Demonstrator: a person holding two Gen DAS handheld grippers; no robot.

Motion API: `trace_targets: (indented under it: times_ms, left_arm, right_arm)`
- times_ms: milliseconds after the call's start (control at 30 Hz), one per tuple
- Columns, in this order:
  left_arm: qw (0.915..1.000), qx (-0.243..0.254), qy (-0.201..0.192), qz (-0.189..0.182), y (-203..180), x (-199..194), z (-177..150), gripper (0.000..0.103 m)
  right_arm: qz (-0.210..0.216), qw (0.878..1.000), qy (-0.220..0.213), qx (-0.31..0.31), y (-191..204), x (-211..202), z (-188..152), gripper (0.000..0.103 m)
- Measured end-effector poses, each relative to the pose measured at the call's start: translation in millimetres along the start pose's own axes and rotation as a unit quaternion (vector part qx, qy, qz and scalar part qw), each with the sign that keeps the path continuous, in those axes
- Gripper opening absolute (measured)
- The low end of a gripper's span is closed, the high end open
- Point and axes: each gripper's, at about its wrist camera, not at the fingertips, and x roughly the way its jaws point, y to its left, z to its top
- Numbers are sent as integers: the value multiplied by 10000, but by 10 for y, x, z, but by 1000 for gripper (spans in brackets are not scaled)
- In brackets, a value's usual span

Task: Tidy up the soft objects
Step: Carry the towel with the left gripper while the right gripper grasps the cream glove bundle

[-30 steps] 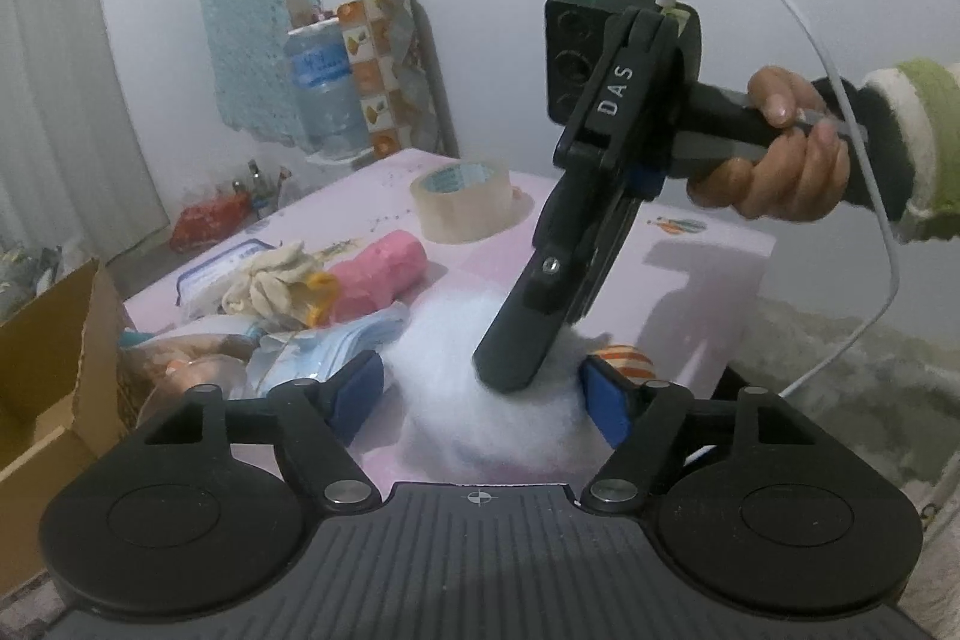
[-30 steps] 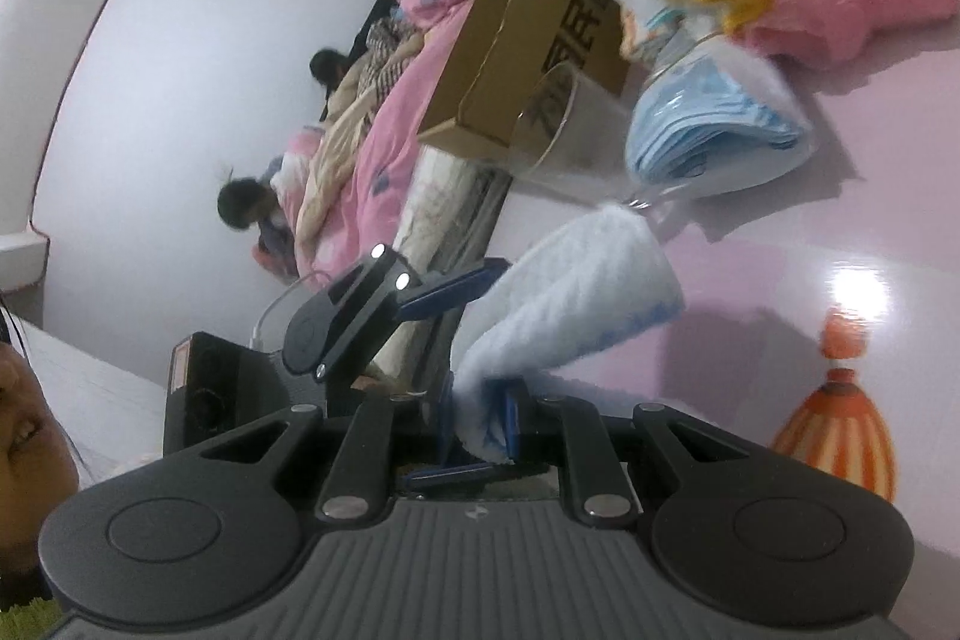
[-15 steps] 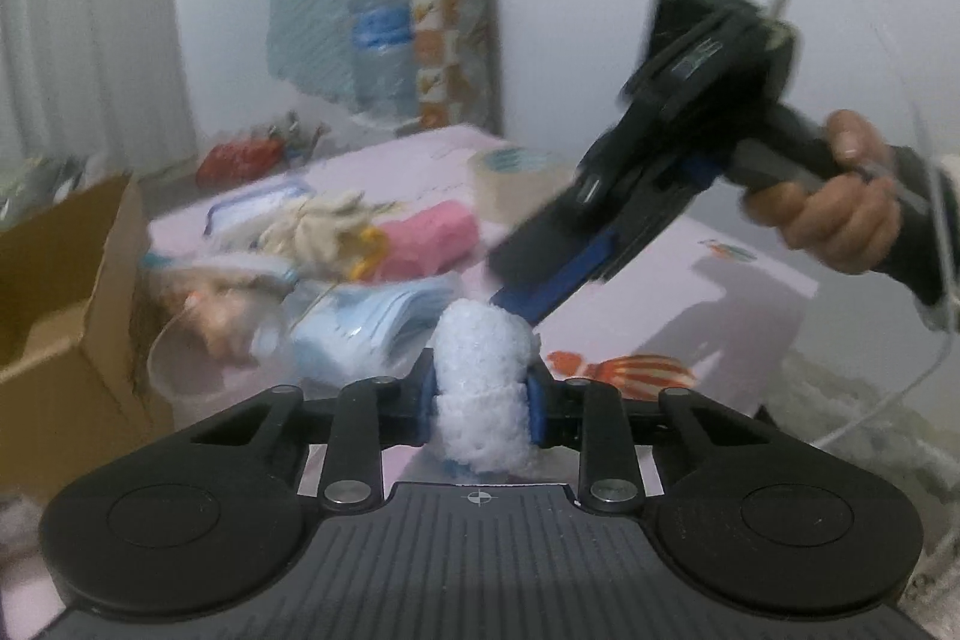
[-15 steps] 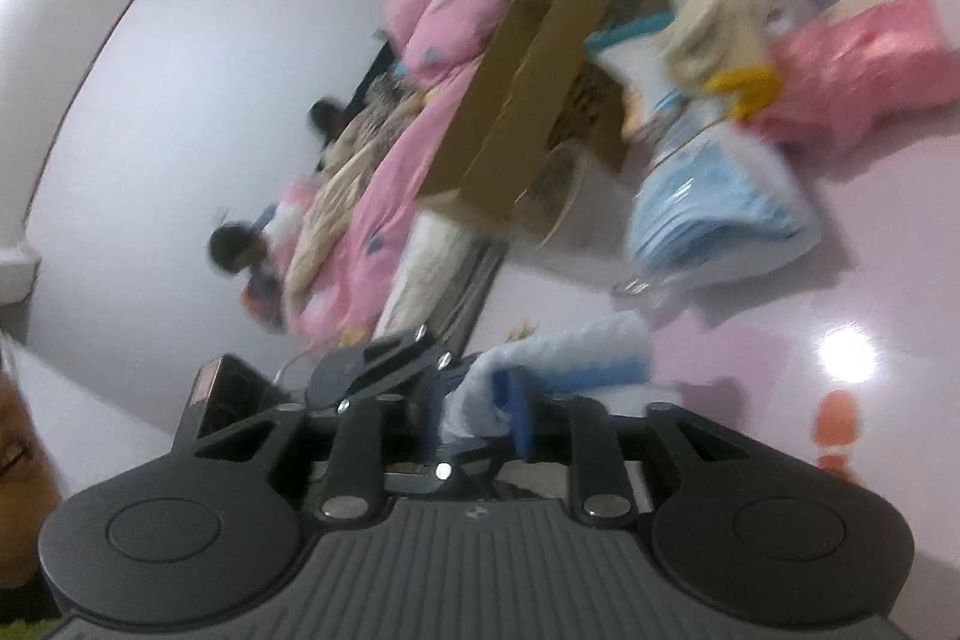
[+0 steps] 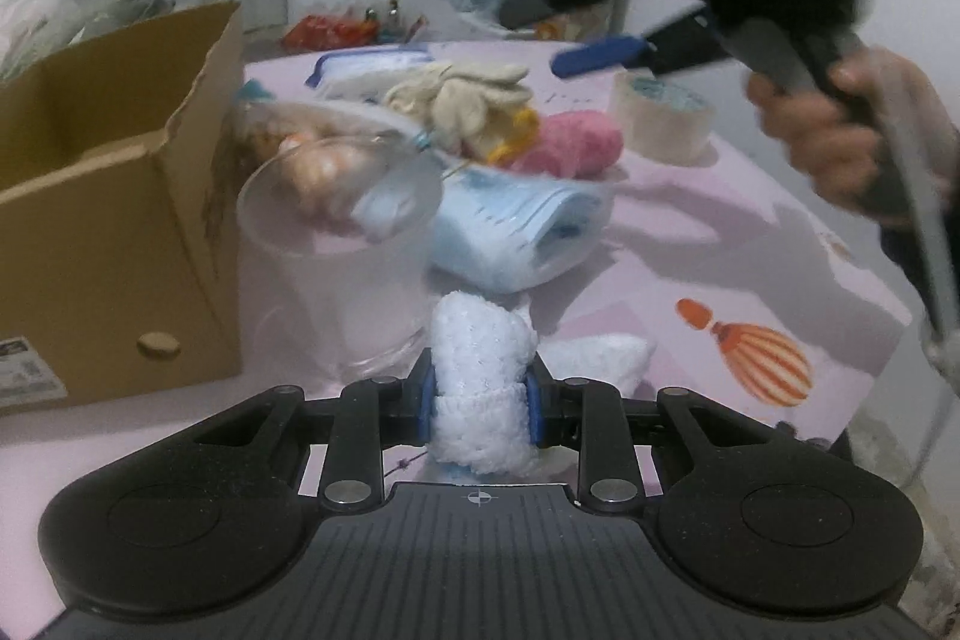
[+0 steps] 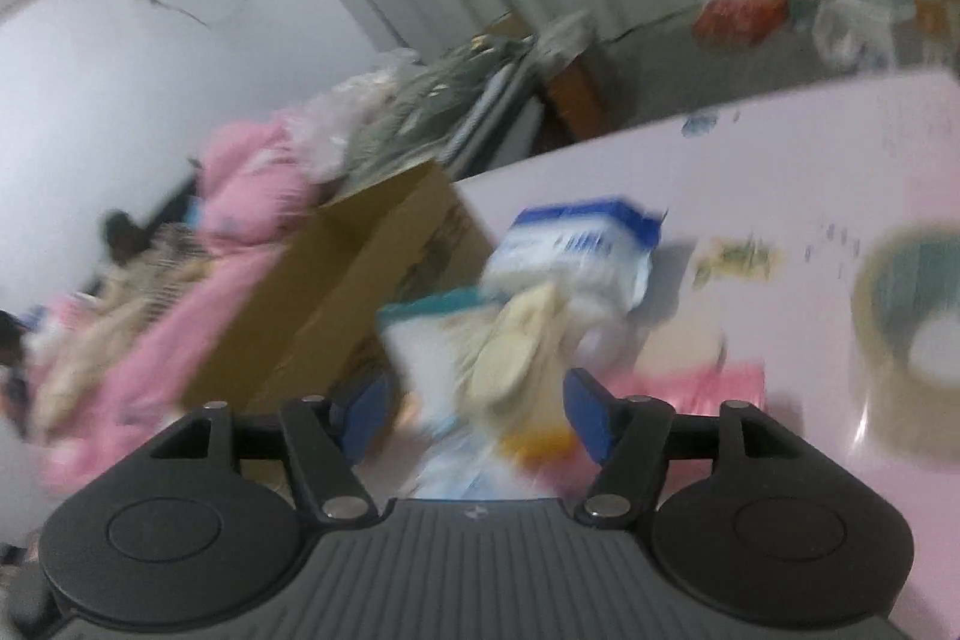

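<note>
A brown box [image 5: 120, 196] with its top open sits to the left of the left gripper [image 5: 478, 400]. Just in front of the jaws and a bit left stands a clear cup [image 5: 342, 232]. The jaws of this gripper are squeezed shut on a white fluffy cloth [image 5: 480, 370]. The cloth is rolled up, and its long side points away from the jaws, toward the cup. A little more of it lies on the pink bench [image 5: 750, 232] just to the right. So the left hand has the cloth, and the cup looks like the nearest place to put it. Past the cup lie a bag of blue masks [image 5: 528, 226], cream gloves [image 5: 468, 100] and a pink cloth [image 5: 576, 148]. On the right, the right gripper [image 5: 540, 34] is up in the air above this pile, well apart from the white cloth. Its jaws are opening and nothing is between them. A tape roll [image 5: 660, 118] sits under it.
</note>
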Motion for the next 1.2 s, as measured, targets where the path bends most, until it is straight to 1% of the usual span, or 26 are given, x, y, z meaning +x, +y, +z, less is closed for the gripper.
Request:
trace_targets:
  times_ms: [100, 167, 267, 300, 333, 400, 567, 767, 867, 1000, 1100, 1200]
  left_arm:
    - [9999, -54, 69, 54, 53, 11, -14, 27]
    - [9999, -117, 94, 15, 86, 11, -19, 27]
    - [9998, -144, 131, -11, 113, 27, -28, 27]
    - [9998, -148, 131, -18, 110, 30, -29, 27]
    - [9998, -162, 121, -24, 118, 24, -36, 27]
    - [9998, -183, 97, -22, 132, 8, -39, 26]
    - [9999, -141, -5, 73, 105, -81, -37, 24]
    - [9996, -52, -200, 194, 33, -348, -27, 23]
    - [9993, -67, -326, 198, 7, -534, -2, 23]
    - [9984, -131, -518, 200, 27, -855, 78, 23]
    - [9962, -194, -791, 312, 82, -1137, 206, 23]
    - [9924, -285, -1102, 476, 197, -1410, 393, 23]
  right_arm:
    - [-216, 9995, 99, -209, 36, 280, 128, 92]
    - [-326, 9989, 298, -175, -4, 485, 187, 92]
    - [-436, 9973, 568, -139, -34, 657, 144, 92]
    - [-436, 9969, 638, -129, -43, 682, 126, 87]
    - [-355, 9970, 677, -138, -45, 693, 104, 76]
    - [-234, 9975, 668, -85, -32, 670, 74, 70]
    - [-395, 9982, 308, -326, 111, 439, 18, 66]
    - [-355, 9977, -353, -466, 289, -183, -93, 66]
    - [-103, 9973, -544, -478, 410, -530, -196, 66]
    - [456, 9956, -578, -574, 694, -850, -292, 66]
    - [991, 9905, -567, -771, 982, -929, -263, 66]
    - [1525, 9820, -516, -985, 1302, -861, -140, 66]
